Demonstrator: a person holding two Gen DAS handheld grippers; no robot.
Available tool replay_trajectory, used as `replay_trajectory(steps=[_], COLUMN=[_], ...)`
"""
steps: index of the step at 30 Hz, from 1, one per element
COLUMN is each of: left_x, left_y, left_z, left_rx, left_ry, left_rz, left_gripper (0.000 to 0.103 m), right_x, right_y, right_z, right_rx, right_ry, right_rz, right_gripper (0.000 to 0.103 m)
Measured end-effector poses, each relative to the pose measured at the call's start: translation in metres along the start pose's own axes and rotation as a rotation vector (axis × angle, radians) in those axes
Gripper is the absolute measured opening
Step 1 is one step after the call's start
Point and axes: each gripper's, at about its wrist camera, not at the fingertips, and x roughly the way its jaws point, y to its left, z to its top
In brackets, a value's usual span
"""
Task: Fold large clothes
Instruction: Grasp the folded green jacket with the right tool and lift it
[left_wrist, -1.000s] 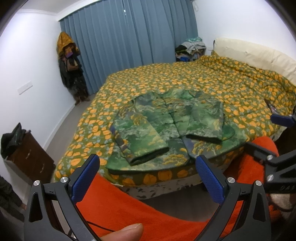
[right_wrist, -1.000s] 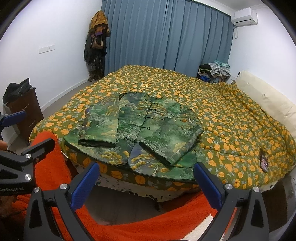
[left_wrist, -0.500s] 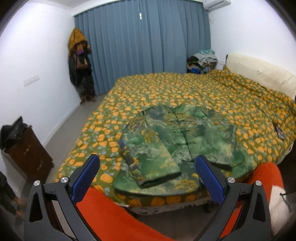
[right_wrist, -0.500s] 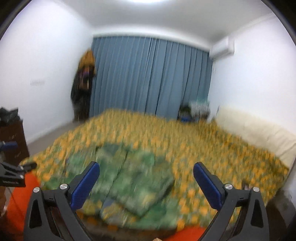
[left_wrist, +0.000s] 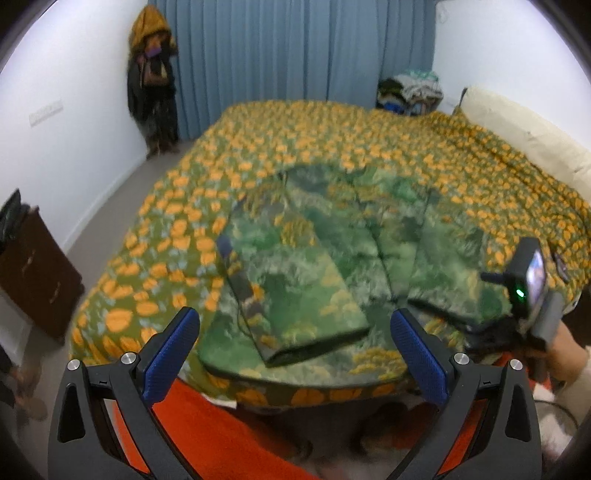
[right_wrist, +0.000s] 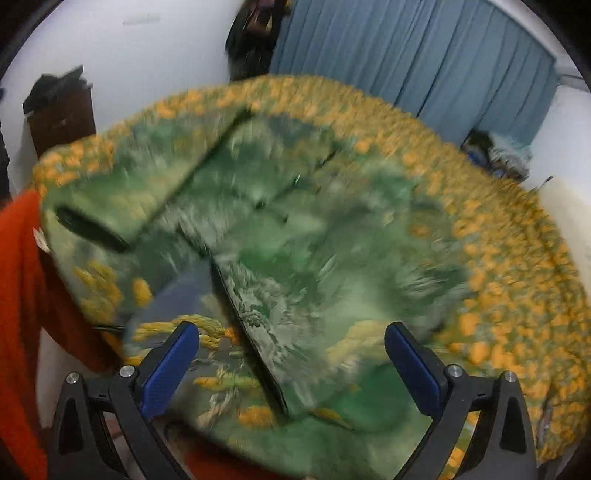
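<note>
1. No legible writing or brand marks; right view motion-blurred.
2. Green landscape-print padded jacket (left_wrist: 325, 266), sleeves folded in, lies on bed's orange-flowered green quilt (left_wrist: 332, 140) at its near edge.
3. Left tongs (left_wrist: 295, 347) wide open, empty, short of the hem.
4. Right tongs (right_wrist: 291, 362) wide open, empty, over the jacket's (right_wrist: 258, 221) hem; contact indeterminate.

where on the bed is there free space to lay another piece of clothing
Free: the quilt between the green jacket and the curtain, and the strip toward the cream headboard. Crowded: the near edge, taken by the jacket, and the far corner's clothes pile.
</note>
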Motion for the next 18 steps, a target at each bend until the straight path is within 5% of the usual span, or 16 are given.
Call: replay_trajectory(steps=[1,2,3,5,10,14,18], left_x=[0.008,0.012,0.015,0.022,0.037,0.049,0.055], left_y=[0.0,0.001,0.003,0.005,0.013,0.015,0.017], left_z=[-0.001,-0.001,-0.001,0.001,0.004,0.008,0.016], left_rx=[0.0,0.0,0.0,0.005,0.054,0.117,0.198], left_ry=[0.02,0.028,0.034,0.041,0.035,0.042,0.032], left_rz=[0.001,0.0,0.0,0.007,0.027,0.022,-0.039], left_gripper=[0.103,0.103,0.103,0.103,0.103,0.103,0.103], right_x=[0.016,0.031,0.039,0.038,-0.055,-0.136,-0.157], right_y=[-0.003,-0.01,-0.015,-0.038,-0.107,-0.194,-0.277], right_z=[0.001,0.001,0.001,0.0,-0.003,-0.014,-0.036], right_rx=[0.01,0.038,0.076,0.227,0.449,0.548,0.6], right_ry=[0.019,0.05,0.079,0.102,-0.06,-0.19,-0.153], right_rz=[-0.009,-0.006,0.022,0.085,0.069,-0.15,-0.42], right_gripper=[0.099,0.086,0.049,0.015,0.01,0.01,0.01])
